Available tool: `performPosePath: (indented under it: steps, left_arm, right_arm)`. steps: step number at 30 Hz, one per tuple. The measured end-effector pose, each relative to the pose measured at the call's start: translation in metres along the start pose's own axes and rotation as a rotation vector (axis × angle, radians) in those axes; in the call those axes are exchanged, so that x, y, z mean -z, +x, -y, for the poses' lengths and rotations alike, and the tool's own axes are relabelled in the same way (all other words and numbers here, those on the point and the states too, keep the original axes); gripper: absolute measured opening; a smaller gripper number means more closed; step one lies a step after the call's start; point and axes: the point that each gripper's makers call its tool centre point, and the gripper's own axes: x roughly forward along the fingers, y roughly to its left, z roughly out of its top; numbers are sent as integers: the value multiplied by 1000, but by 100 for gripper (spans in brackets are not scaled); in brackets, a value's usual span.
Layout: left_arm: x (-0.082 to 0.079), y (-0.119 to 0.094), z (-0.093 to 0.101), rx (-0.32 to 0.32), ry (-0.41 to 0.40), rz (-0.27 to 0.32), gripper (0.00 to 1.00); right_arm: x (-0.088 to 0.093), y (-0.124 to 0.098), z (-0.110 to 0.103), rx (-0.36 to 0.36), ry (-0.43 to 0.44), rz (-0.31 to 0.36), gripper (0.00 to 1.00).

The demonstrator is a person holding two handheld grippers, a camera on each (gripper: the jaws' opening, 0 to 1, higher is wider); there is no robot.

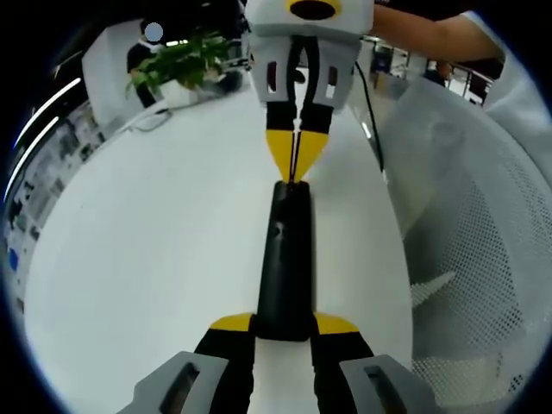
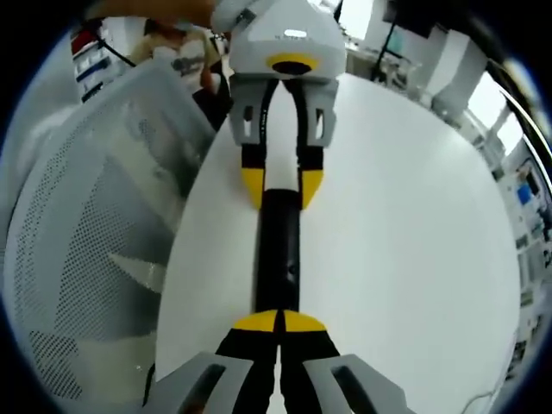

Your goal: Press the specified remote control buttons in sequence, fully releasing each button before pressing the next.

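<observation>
A long black remote control (image 1: 289,259) lies lengthwise over the white table (image 1: 155,241). My left gripper (image 1: 285,326) is shut on its near end, one yellow-tipped jaw on each side. From the far side my right gripper (image 1: 295,164) comes in shut, with its joined yellow tips down on the remote's far end. In the right gripper view, the same closed right gripper (image 2: 279,322) rests on top of the remote (image 2: 278,250). Beyond it the left gripper (image 2: 281,188) clamps the remote's other end. The buttons are too dark to make out.
A white mesh chair (image 1: 466,285) stands close beside the table, also seen as the chair (image 2: 86,241) in the right gripper view. A potted green plant (image 1: 185,65) sits at the table's far edge. A black cable (image 1: 373,112) runs along the table near the chair.
</observation>
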Motion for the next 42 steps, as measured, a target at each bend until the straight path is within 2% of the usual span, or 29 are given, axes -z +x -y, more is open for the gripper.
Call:
performPosePath:
  steps: [4, 15, 42]
  left_arm:
    - [0, 0, 0, -1, 1, -2, 23]
    - [-1, 0, 0, 2, -5, -1, 24]
    - [0, 0, -1, 4, -11, 14, 24]
  right_arm:
    - [-6, -3, 0, 2, -14, -1, 0]
    - [-6, 0, 1, -1, -24, -13, 0]
    - [-3, 22, 1, -31, -33, -37, 0]
